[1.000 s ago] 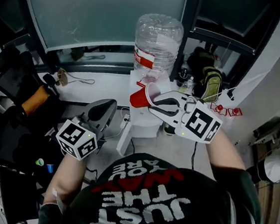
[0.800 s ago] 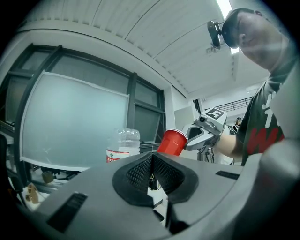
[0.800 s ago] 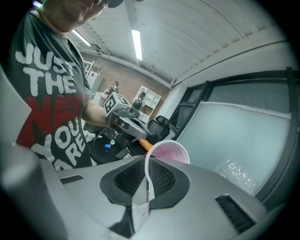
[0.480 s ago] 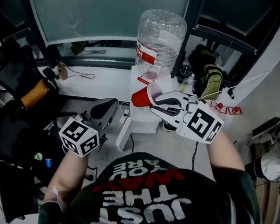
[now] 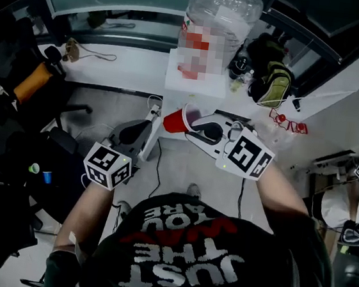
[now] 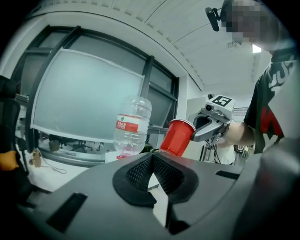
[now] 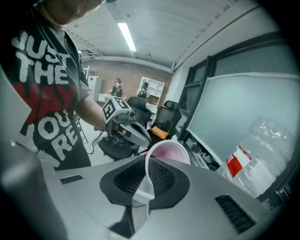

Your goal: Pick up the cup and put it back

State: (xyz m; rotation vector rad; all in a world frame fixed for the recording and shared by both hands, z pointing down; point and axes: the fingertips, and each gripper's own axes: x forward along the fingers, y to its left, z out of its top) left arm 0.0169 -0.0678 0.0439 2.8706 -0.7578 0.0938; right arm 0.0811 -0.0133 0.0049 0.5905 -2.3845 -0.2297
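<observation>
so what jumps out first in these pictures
The red cup grabs the eye first, pinched by its rim in the right claw, in the air at the head view's centre. Beyond it a big clear water bottle stands on a white stand. The left claw, lower left, is shut on nothing.

The head view is dim and cool, dark at its corners. Both gripper views bend strongly at the edges. A ceiling strip light (image 7: 125, 36) glares above the right gripper (image 7: 146, 180).

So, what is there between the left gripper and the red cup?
Nothing, only open air. The left gripper view shows it: the red cup, pinched at its rim by the right gripper, hangs clear beyond the shut left gripper.
</observation>
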